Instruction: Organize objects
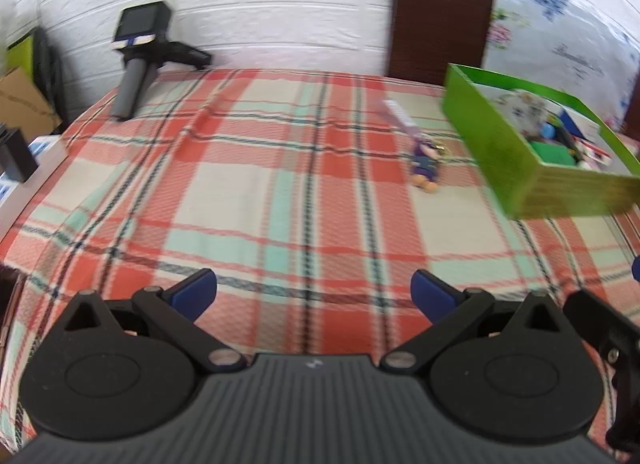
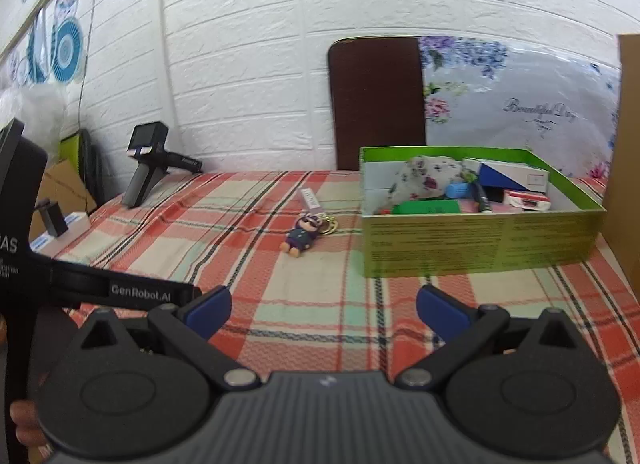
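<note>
While both grippers, left gripper (image 1: 314,292) and right gripper (image 2: 324,308), hover spread wide and empty over the red plaid tablecloth (image 2: 280,296), the small purple figure keychain (image 2: 302,238) lies just left of the filled green cardboard box (image 2: 480,242).

We see our left gripper (image 1: 314,290) spread wide over the plaid cloth (image 1: 240,191), with a purple keychain figure (image 1: 426,167) just left of the green box (image 1: 500,159).
</note>
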The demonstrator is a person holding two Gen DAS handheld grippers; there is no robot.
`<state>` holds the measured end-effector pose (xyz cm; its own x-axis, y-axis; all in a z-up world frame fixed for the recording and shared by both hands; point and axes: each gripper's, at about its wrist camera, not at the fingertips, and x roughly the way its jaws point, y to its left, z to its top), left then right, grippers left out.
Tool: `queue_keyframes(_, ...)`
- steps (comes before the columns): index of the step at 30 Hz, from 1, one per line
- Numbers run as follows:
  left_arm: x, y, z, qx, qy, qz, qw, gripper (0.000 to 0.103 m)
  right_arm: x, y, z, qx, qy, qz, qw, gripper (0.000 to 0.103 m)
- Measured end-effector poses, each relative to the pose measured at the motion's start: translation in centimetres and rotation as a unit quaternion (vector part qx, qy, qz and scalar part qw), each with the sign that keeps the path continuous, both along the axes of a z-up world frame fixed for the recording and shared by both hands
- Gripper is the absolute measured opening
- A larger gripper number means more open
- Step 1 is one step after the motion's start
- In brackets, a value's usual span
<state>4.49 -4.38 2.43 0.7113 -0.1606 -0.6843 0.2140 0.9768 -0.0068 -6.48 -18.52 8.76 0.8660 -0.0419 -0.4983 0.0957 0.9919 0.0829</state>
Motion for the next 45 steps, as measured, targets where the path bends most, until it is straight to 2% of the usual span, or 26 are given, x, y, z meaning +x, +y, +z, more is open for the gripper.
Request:
queue_keyframes(11,2.3,5.0,-0.8,-0.024,0.006,0.055,0.9982,0.103,4.3,3.6,-0.8,-0.023,0.037,0.043,0.998,0.102)
queue_keyframes(18,3.3,7.5,-1.5,-0.034,0.012,0.084,0.9958,0.103,8.1,5.5,-1.9,-0.017,0.067,0.066,0.995,0.097)
queue_keyframes(25,4.1,9.1,-2.2,-0.042,0.018,0.103,0.9936,0.103,12.1,5.6,-3.3,-0.006,0.087,0.037,0.995,0.091)
queue_keyframes(34,4.8,9.6,-3.0,-0.032,0.008,0.105,0.9939,0.103,15.9,5.4,-4.9,-0.034,0.092,0.013,0.995,0.085)
queue_keyframes(41,5.3,9.3,-3.3,-0.017,0.007,0.111,0.9936,0.103,19.3,3.4,-5.7,-0.010,0.090,-0.018,0.996,0.075)
queue_keyframes(44,5.3,9.2,-3.3,-0.011,0.008,0.114,0.9934,0.103,20.9,2.6,-5.6,0.000,0.086,-0.036,0.996,0.063)
queue_keyframes(45,5.3,9.1,-3.3,-0.009,0.008,0.114,0.9934,0.103,21.3,2.4,-5.6,0.003,0.084,-0.039,0.996,0.052)
